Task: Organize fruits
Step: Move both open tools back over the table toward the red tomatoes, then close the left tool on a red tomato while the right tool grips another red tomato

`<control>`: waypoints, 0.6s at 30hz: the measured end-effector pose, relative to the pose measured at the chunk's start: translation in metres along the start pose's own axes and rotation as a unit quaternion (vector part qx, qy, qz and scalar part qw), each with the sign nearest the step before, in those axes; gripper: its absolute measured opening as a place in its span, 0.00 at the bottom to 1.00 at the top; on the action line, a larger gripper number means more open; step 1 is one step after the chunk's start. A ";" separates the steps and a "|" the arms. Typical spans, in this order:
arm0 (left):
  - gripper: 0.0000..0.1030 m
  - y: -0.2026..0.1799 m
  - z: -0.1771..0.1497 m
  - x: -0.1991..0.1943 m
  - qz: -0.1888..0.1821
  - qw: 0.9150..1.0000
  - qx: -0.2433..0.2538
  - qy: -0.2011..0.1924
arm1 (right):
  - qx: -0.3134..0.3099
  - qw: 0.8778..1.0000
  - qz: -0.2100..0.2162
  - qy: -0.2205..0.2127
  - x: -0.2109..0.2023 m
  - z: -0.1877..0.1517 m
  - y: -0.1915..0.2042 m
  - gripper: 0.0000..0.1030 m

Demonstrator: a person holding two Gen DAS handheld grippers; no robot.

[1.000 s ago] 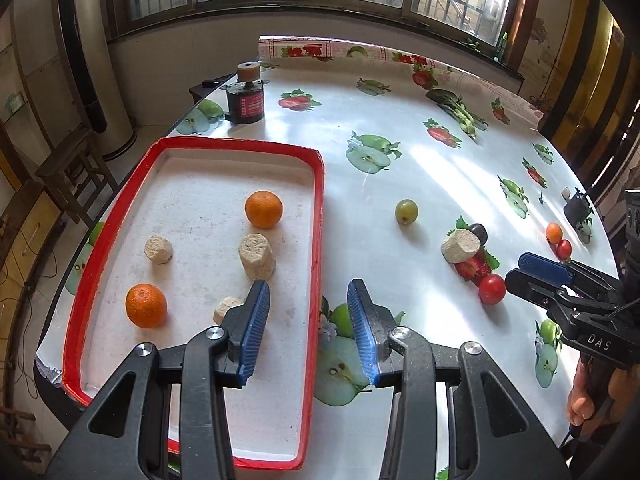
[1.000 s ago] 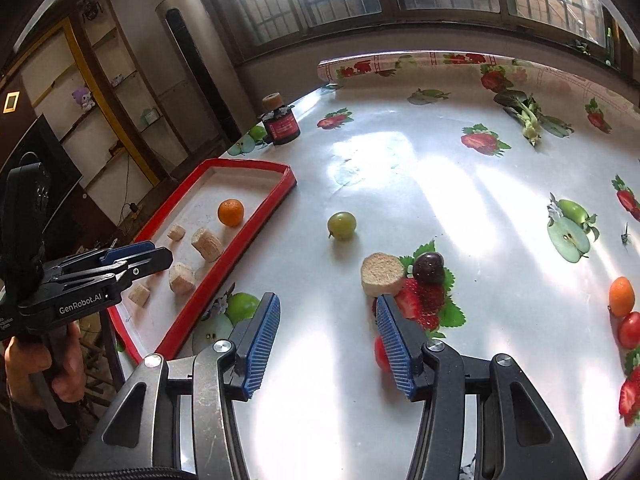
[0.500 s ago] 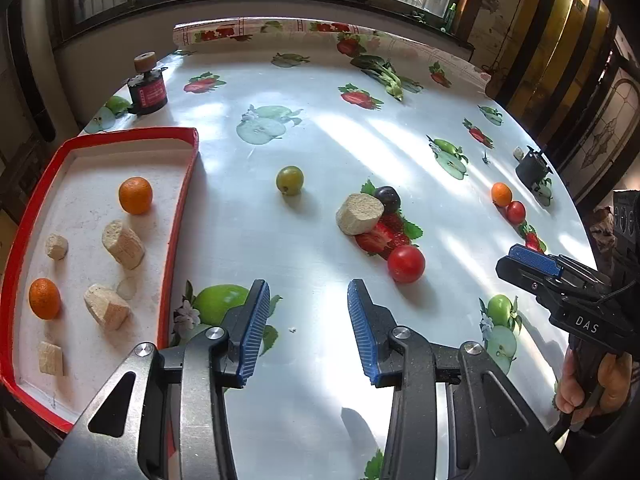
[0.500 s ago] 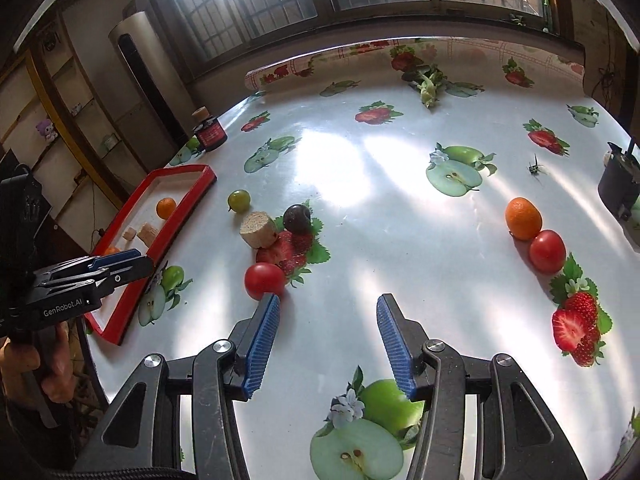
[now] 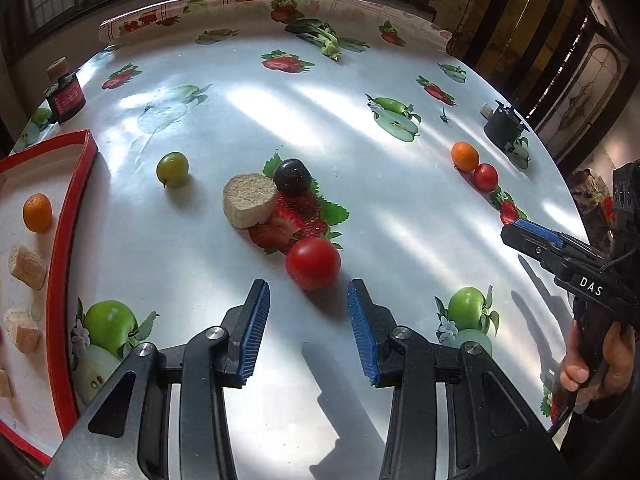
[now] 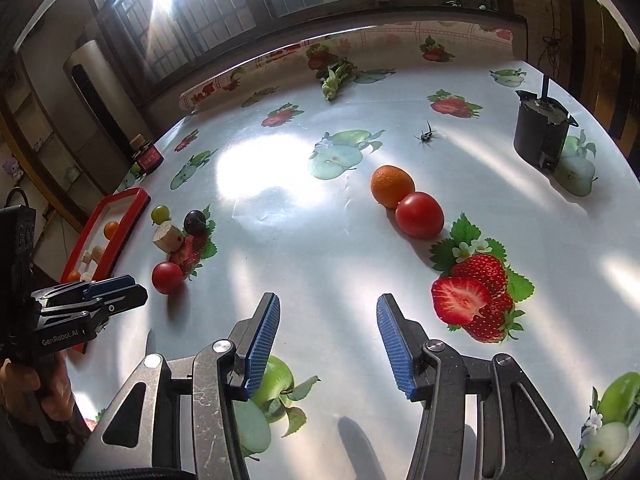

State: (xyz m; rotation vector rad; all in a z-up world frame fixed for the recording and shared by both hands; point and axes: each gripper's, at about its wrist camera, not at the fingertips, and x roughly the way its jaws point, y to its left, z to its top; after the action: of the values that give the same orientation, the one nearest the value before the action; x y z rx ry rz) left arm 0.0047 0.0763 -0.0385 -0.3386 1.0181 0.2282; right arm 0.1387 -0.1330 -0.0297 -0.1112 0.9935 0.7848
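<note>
My left gripper [image 5: 308,300] is open with nothing between its fingers, just short of a red tomato [image 5: 313,263]. Beyond that tomato lie a beige chunk [image 5: 248,205], a dark plum [image 5: 292,175] and a green fruit [image 5: 173,169]. The red tray [image 5: 60,240] at the left edge holds an orange [image 5: 37,212] and several beige pieces. My right gripper [image 6: 328,300] is open and empty above the tablecloth. An orange [image 6: 391,186] and a second red tomato [image 6: 419,215] touch each other, ahead of it and slightly right. The left gripper [image 6: 128,284] shows at the left edge of the right wrist view.
The tablecloth carries flat printed apples and strawberries [image 6: 476,300] that are not real fruit. A black device [image 6: 540,132] stands at the far right, a small dark jar [image 5: 64,96] at the far left. A person's hand [image 5: 592,360] holds the right gripper.
Both grippers have swung to the right across the table. The left one went from over the tray to the red tomato; the right one went from the beige chunk towards the orange and tomato pair.
</note>
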 end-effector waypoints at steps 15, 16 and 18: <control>0.37 -0.006 0.013 0.029 0.007 1.000 0.013 0.003 | 0.016 0.999 -0.046 -0.007 0.034 0.034 -0.042 0.55; 0.37 -0.007 0.014 0.030 0.007 1.000 0.016 0.002 | 0.012 0.999 -0.047 -0.006 0.038 0.037 -0.042 0.55; 0.34 -0.007 0.014 0.030 0.011 1.000 0.021 -0.001 | 0.005 0.998 -0.058 -0.011 0.044 0.041 -0.042 0.50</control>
State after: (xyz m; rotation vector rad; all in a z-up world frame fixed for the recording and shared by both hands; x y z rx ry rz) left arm 0.0337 0.0758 -0.0562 -0.2885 1.0244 0.2273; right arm 0.2077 -0.1222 -0.0523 -0.1507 0.9620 0.6744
